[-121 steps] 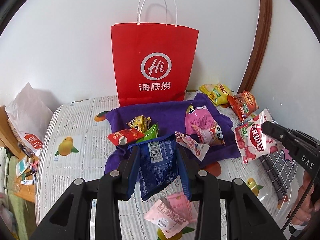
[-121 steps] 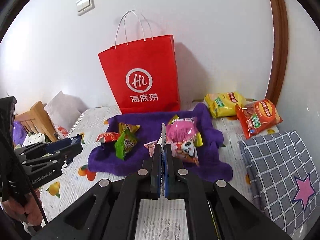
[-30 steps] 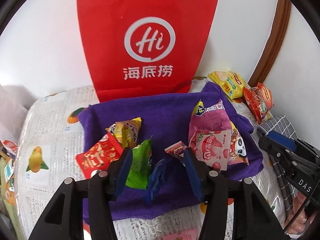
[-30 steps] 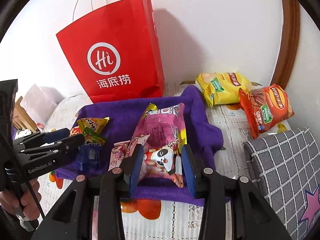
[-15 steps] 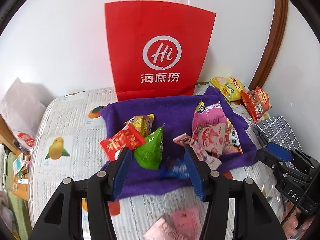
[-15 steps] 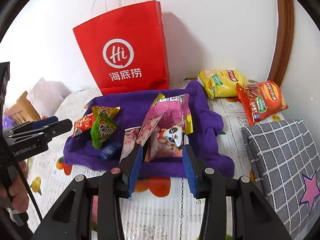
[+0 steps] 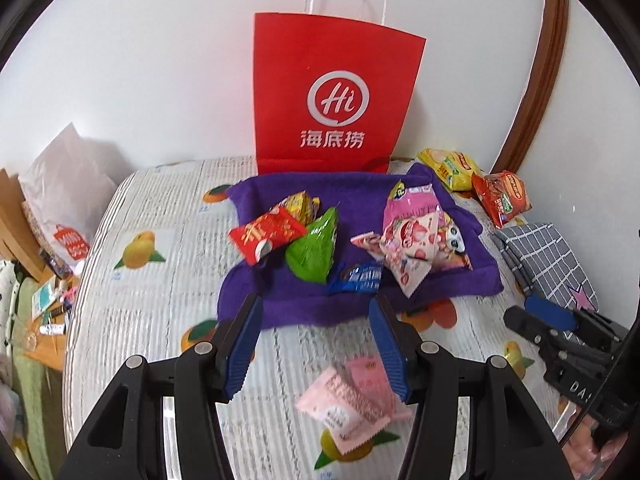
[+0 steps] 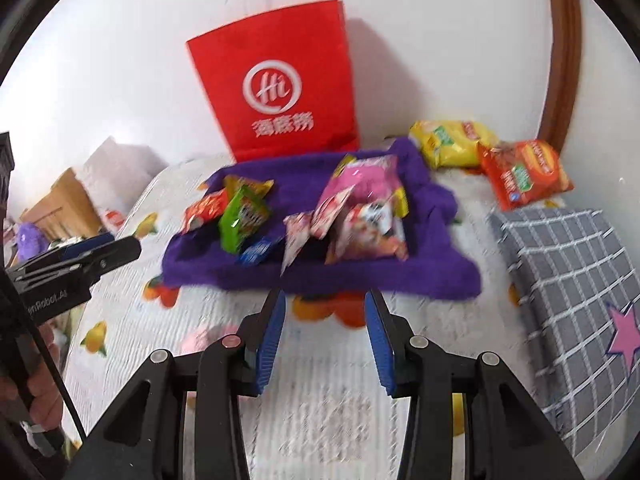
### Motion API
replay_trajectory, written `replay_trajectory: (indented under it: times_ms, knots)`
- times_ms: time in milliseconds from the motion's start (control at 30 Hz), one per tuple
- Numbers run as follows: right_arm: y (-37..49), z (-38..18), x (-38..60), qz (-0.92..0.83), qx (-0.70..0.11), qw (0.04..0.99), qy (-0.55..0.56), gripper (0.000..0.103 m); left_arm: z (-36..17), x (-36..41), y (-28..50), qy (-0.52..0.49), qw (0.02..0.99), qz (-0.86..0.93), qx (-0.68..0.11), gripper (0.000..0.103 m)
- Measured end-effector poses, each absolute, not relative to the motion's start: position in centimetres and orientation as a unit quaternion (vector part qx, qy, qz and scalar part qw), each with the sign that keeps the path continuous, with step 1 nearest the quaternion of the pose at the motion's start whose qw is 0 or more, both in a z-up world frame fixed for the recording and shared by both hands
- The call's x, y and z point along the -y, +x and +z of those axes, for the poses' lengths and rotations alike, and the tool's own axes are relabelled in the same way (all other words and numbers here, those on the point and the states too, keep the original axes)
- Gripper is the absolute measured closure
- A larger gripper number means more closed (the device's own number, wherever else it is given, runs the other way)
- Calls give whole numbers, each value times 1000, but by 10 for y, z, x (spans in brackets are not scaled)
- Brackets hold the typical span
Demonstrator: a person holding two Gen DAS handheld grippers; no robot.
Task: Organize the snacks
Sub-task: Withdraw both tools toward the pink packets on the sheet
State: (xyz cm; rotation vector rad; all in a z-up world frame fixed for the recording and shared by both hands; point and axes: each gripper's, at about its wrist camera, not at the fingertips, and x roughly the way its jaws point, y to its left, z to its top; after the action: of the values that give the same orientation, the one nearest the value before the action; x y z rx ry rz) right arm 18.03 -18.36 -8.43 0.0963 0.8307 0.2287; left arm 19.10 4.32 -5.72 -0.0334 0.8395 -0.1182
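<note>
A purple towel [image 7: 276, 304] [image 8: 432, 272] lies on the fruit-print sheet and carries several snack packets: a red one [image 7: 266, 238], a green one [image 7: 314, 250] [image 8: 242, 214], a small blue one [image 7: 358, 278] [image 8: 256, 251] and pink ones [image 7: 412, 236] [image 8: 360, 200]. My left gripper [image 7: 316, 314] hangs open and empty above the towel's near edge. Between its arms, two pink sachets [image 7: 352, 398] rest on the sheet. My right gripper [image 8: 325, 308] is open too, holding nothing, just short of the towel.
A red paper bag [image 7: 332, 100] [image 8: 280, 84] stands against the wall behind the towel. Yellow [image 8: 452, 144] and orange [image 8: 524, 174] chip bags lie at the right by a grey checked pillow [image 8: 568, 280]. The bed's left edge drops to a cluttered wooden stand [image 7: 44, 312].
Both grippers have drawn back from the towel toward the near side. The blue packet that was between my left fingers now lies on the towel, and the pink packets lie free ahead of my right gripper.
</note>
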Motion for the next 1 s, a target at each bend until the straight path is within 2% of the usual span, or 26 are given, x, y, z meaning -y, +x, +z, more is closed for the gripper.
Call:
replay_trajectory:
  times_ms: [433,1000]
  knots:
    - [156,-111,148,129,-422,896,53,62,-80,-72,165,-15,905,-51,-422,50]
    - [184,-167,86,131,-475,869,40,61,-120,-107,187,-30,890,-70,-449,50]
